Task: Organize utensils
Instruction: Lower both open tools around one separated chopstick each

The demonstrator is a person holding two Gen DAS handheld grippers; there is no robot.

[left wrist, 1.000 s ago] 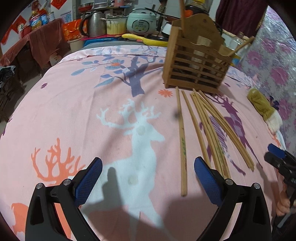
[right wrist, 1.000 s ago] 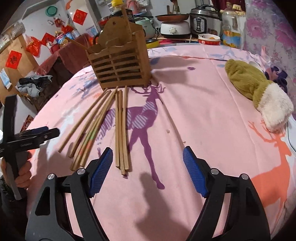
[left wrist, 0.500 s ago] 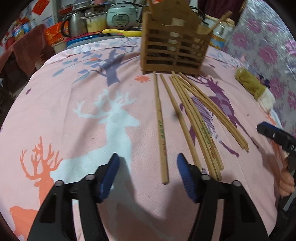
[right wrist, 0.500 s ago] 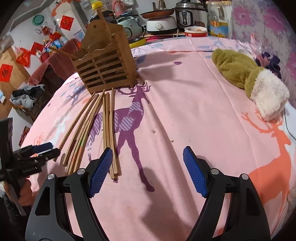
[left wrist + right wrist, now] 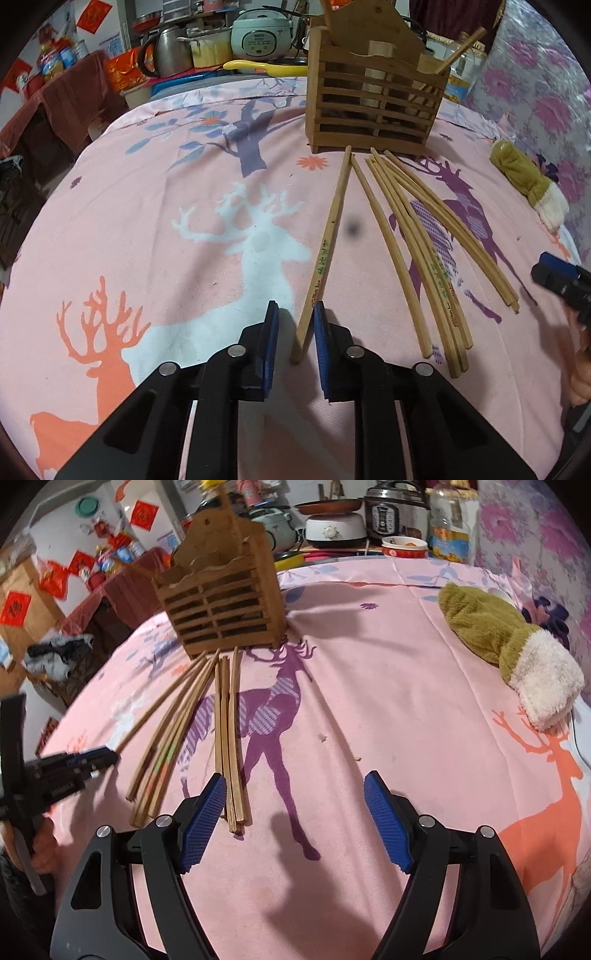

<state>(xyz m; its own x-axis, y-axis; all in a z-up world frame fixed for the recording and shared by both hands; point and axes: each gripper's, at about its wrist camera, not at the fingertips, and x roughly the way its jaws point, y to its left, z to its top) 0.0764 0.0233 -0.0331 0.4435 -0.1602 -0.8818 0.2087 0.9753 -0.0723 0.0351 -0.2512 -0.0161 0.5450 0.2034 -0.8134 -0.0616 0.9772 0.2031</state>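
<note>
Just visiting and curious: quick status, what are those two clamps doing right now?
Left hand-held gripper closing around the leftmost chopstick, right pad touching. Right hand-held gripper open, empty. Holder unobstructed.

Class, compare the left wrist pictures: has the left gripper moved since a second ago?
Yes. The left gripper has shifted right across the cloth toward the leftmost chopstick, which now sits between its jaws; they have just been closing, with a gap still visible.
</note>
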